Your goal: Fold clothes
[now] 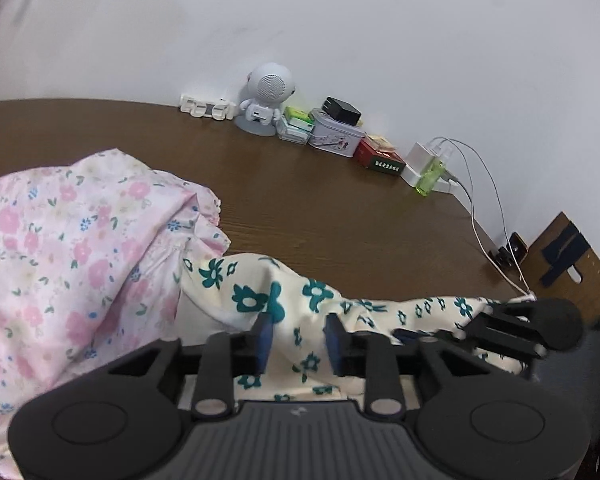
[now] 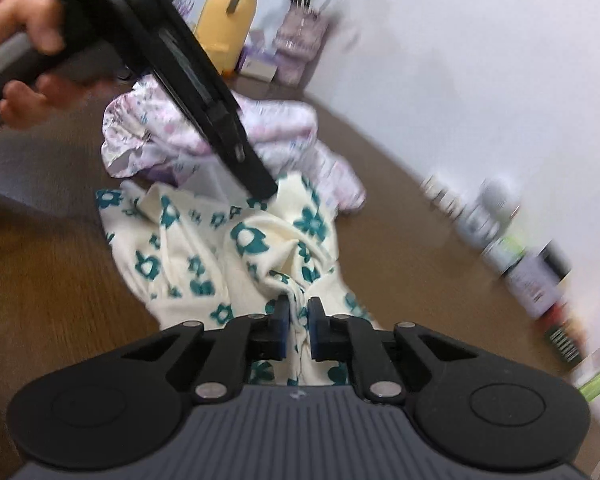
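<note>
A cream garment with teal flowers (image 1: 284, 300) lies bunched on the brown table (image 1: 320, 208). My left gripper (image 1: 298, 326) has its jaws partly apart with the cream cloth lying between the blue pads. My right gripper (image 2: 298, 314) is shut on a bunched fold of the same cream garment (image 2: 236, 248). In the left wrist view the right gripper (image 1: 520, 332) shows at the far right, on the garment's end. In the right wrist view the left gripper (image 2: 260, 184) reaches down onto the garment's far edge. A pink floral garment (image 1: 72, 248) lies crumpled at the left; it also shows in the right wrist view (image 2: 276, 128).
Along the wall stand a white robot speaker (image 1: 265, 98), small boxes and a tin (image 1: 336, 136), a red box (image 1: 382, 158) and a charger with cables (image 1: 432, 168). A yellow bottle (image 2: 228, 28) and a vase (image 2: 300, 40) stand at the far end.
</note>
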{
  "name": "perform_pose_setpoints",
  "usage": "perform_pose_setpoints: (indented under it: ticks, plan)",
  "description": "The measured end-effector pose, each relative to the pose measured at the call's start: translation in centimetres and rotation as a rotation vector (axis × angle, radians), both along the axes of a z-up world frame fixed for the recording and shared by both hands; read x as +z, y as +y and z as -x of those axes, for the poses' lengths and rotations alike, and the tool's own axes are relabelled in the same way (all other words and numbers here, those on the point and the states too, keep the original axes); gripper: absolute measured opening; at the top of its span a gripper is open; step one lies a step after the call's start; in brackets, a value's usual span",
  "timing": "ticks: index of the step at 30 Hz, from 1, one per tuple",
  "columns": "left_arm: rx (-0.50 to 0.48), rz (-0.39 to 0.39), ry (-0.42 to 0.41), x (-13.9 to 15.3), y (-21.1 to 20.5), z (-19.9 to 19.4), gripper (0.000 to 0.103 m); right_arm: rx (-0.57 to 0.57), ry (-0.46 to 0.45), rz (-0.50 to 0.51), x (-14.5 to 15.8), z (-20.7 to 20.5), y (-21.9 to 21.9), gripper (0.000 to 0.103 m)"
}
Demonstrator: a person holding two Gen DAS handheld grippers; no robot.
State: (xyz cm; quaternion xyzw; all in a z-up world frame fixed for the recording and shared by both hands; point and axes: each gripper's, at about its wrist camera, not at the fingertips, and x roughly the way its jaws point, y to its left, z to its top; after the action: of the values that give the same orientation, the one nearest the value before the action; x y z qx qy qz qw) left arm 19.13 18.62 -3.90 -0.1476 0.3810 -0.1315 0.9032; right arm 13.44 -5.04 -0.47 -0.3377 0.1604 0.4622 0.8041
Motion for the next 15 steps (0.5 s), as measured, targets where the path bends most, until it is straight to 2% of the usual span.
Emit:
perform_pose_setpoints:
  ticks: [2,4,5,8,12,14,15]
  plan:
    - [0.012,0.008,0.013,-0.4,-0.1,-0.8,0.035,0.011,-0.027,0.015,-0.3,0.5,0.2,0.009]
    - [0.022,-0.001,0.029,-0.9,-0.4,-1.6,0.027,0.026,-0.037,0.038,-0.9,0.9,0.5,0.009]
    - [0.019,-0.031,0.040,-1.1,-0.7,-1.8,0.001,0.033,-0.034,0.048,-1.3,1.1,0.6,0.009]
    - [-0.002,-0.149,0.058,-1.8,-1.4,-1.2,0.001,0.055,0.002,0.066,-2.3,1.3,0.8,0.009]
    - [-0.067,-0.320,0.060,-2.1,-2.8,0.2,0.001,0.071,0.097,0.064,-2.3,0.6,0.7,0.010]
    - [-0.110,-0.420,0.056,-2.4,-3.9,0.6,0.002,0.070,0.142,0.063,-2.1,0.1,0.8,0.012]
    - [-0.130,-0.464,0.057,-2.6,-4.4,0.8,0.003,0.070,0.170,0.051,-1.9,-0.3,0.7,0.016]
